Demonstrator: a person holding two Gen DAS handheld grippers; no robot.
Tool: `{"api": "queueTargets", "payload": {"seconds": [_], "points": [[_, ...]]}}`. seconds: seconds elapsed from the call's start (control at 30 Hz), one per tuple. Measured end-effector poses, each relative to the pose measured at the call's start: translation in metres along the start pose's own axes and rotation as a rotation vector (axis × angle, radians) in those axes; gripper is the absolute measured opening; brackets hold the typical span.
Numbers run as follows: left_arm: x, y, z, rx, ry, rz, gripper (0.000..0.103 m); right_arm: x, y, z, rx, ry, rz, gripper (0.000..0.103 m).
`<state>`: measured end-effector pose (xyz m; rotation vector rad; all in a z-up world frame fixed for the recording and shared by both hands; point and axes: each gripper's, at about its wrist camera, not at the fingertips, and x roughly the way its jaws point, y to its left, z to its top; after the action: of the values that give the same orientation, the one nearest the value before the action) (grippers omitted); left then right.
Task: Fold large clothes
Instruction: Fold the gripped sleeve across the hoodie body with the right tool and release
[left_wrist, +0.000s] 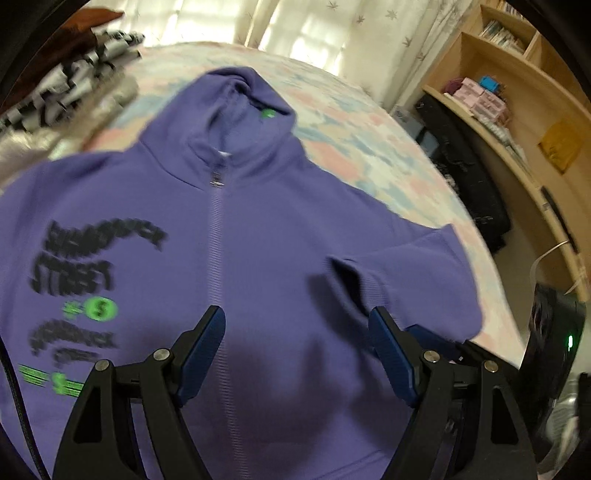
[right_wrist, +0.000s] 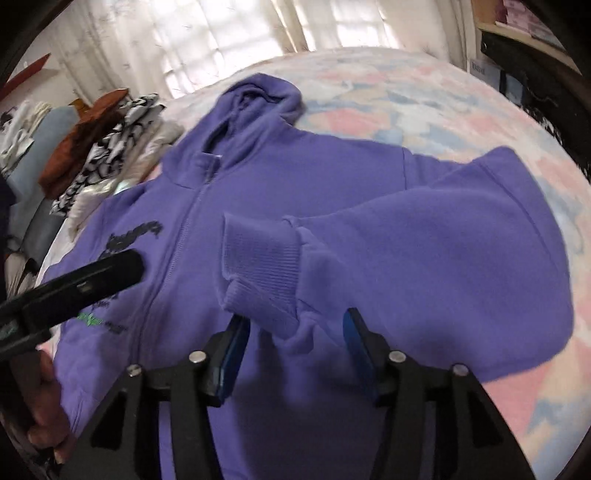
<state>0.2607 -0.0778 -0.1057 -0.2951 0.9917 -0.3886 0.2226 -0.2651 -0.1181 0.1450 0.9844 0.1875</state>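
A purple zip hoodie (left_wrist: 266, 229) with black and green print lies front up on the bed, hood toward the window. Its right-hand sleeve (right_wrist: 424, 251) is folded in across the chest, and the ribbed cuff (right_wrist: 262, 258) ends near the zipper. My right gripper (right_wrist: 295, 321) hovers just behind that cuff. Its jaws stand apart with the cuff's end between them, and the pads do not press on it. My left gripper (left_wrist: 297, 314) is open over the lower chest beside the zipper, nothing in it. One of its black fingers (right_wrist: 92, 277) shows at the left of the right wrist view.
A pastel patterned bed cover (right_wrist: 406, 99) lies under the hoodie. A stack of folded clothes (right_wrist: 103, 147) sits at the bed's left side. A wooden shelf (left_wrist: 498, 110) and a dark case (left_wrist: 461, 177) stand to the right. A person's hand (right_wrist: 44, 424) is at lower left.
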Motion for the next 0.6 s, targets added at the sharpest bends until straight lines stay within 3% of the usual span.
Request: {"api": "queueTargets", "payload": {"seconds": [0.2, 0.43, 0.5, 0.57, 0.6], "points": [[0.023, -0.01, -0.003, -0.059, 0.058, -0.114, 0.078, -0.027, 0.002, -0.02, -0.034, -0.044, -0.014, 0.054], [0.057, -0.027, -0.002, -0.098, 0.115, -0.127, 0.076, -0.037, -0.019, -0.038, 0.045, -0.047, 0.029, 0.054], [0.068, -0.037, 0.0, -0.085, 0.134, -0.122, 0.056, -0.036, -0.023, -0.039, 0.065, -0.043, 0.036, 0.054], [0.08, -0.049, 0.004, -0.045, 0.175, -0.097, 0.007, -0.038, -0.029, -0.041, 0.083, -0.048, 0.043, 0.054], [0.083, -0.06, 0.006, 0.005, 0.184, -0.054, 0.007, -0.039, -0.03, -0.041, 0.089, -0.053, 0.045, 0.054]]}}
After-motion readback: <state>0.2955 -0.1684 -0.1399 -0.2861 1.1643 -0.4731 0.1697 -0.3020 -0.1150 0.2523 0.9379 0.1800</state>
